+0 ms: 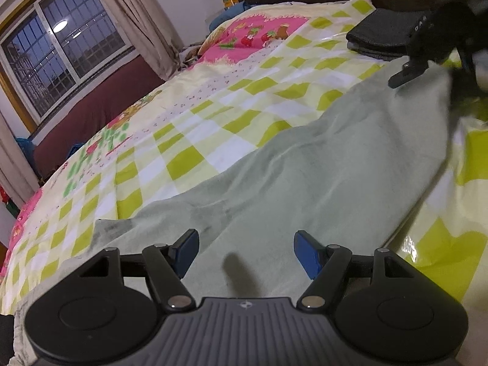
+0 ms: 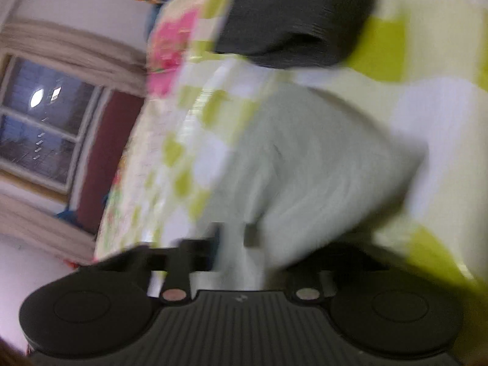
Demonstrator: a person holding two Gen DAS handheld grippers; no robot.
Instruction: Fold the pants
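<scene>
The right gripper (image 2: 233,238) has its jaws pinched together on an edge of the pants (image 2: 305,164); the view from that hand is blurred, but pale green cloth runs up from between the two dark fingers and lifts into a loose fold. In the other view the same gripper (image 1: 405,74) sits at the far corner of the pants. The left gripper (image 1: 245,253) has its jaws wide apart, blue pads clear of each other, with the near end of the pants (image 1: 305,167) below the gap; nothing is clamped there, and whether the pads touch the cloth cannot be told.

The pants lie on the bed (image 1: 213,100), stretched as one long band from the left gripper away to the right one, over the checked yellow-green sheet. They look mostly flat with soft creases. Beyond their far end, near the headboard side, sits a stack of dark folded clothes (image 1: 378,36), just past the right gripper.

Judging by this, the fold is at an early stage. The pants seem already laid out lengthwise, perhaps leg over leg, though that cannot be confirmed. One end is gripped and starting to rise; the near end is not yet taken. What remains is probably securing the near end, bringing one end over the other, then smoothing and setting the bundle beside the dark stack.
</scene>
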